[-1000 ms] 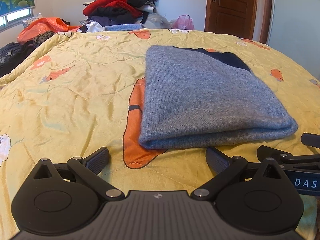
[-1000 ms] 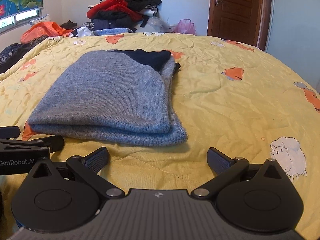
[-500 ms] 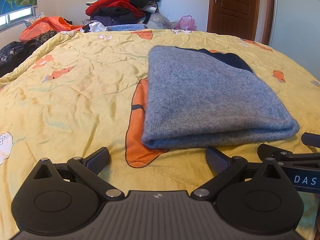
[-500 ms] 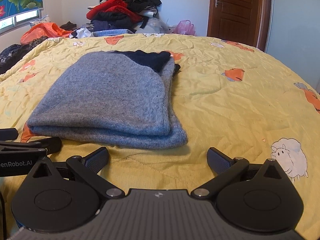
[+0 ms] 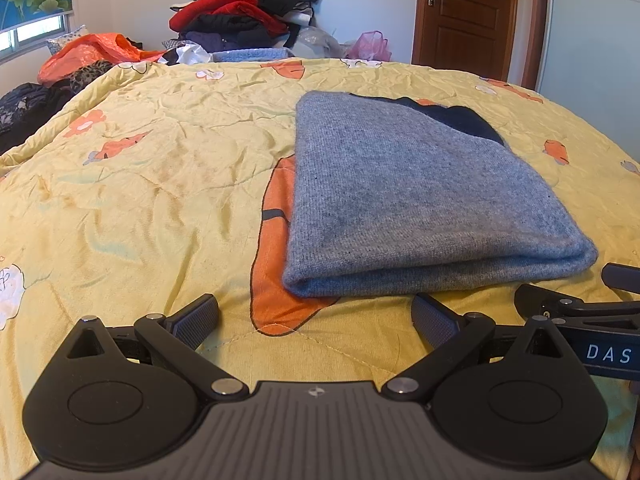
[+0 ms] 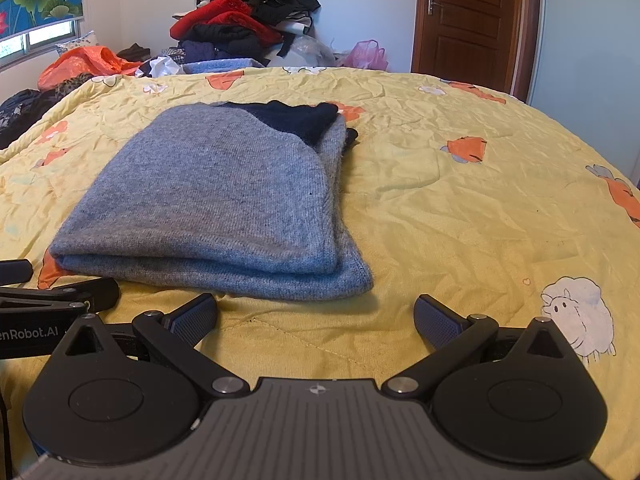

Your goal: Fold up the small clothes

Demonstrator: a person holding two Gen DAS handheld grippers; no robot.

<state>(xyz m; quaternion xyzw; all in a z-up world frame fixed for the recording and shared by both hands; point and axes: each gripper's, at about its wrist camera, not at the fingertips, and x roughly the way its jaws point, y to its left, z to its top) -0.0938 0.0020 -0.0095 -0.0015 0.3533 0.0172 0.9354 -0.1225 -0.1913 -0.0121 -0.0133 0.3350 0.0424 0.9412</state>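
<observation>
left wrist view: left claw [image 5: 316, 314] spread wide, empty, low over the yellow quilt [image 5: 140, 200] on the bed. grey sweater [image 5: 420, 200] lies just ahead and to the right, already a neat flat rectangle, rounded fold edge facing the claw, navy part [image 5: 464, 120] peeking out at the far end. tip of the right claw [image 5: 560, 308] shows at the right edge, near the sweater's near corner, not touching it.

right wrist view: right claw [image 6: 316, 314] also spread, holding nothing. same sweater [image 6: 216, 196] ahead-left, two stacked layers visible at the near edge. pile of clothes [image 6: 248, 16] sits beyond the far end of the bed.

judgement: this piece looks done or one fold short; the pile suggests more to fold.
</observation>
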